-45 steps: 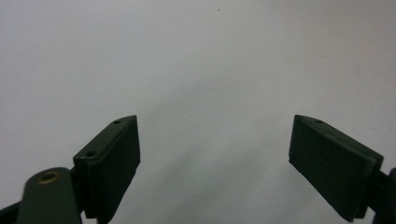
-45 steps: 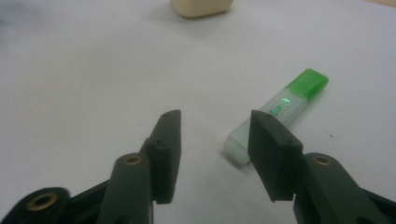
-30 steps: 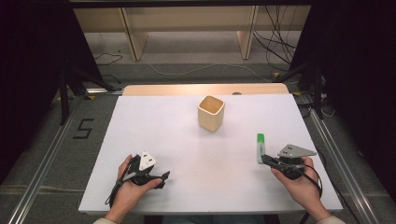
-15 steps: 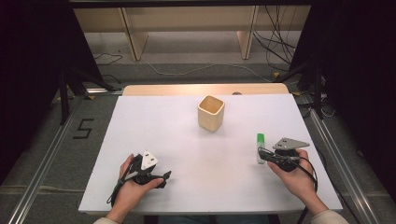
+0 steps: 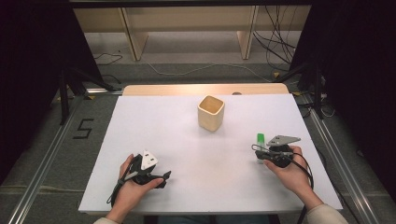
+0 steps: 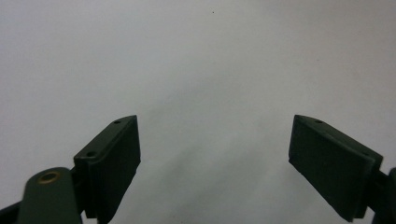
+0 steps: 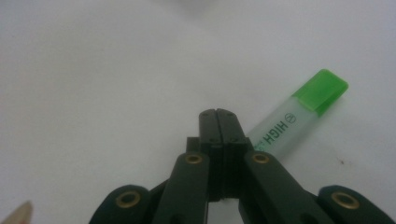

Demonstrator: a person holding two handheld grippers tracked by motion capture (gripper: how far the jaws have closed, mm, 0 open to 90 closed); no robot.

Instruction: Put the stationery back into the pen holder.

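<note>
A: At a white table, a person holds a gripper in each hand. What is the right gripper doing?

B: Its jaws are pressed flat together with nothing between them, as the right gripper view shows. A green-capped marker lies just beside those closed jaws, on their right in that view, its cap pointing away from the gripper and its near end passing behind the jaw. The marker lies flat on the table.

A: And from above?

B: In the high view the marker lies just ahead of the right gripper, partly tucked beneath its front. Whether the jaws touch it cannot be told from these frames.

A: The left gripper?

B: The left gripper rests low near the table's front edge, in the person's left hand. In the left gripper view its jaws stand wide apart, with bare white table between and beyond them.

A: Anything else on the table?

B: A square wooden cup stands upright, open end up, well beyond both grippers, farther from the left one than from the right. The right hand wraps the right gripper's body, its cable trailing back along the wrist.
</note>
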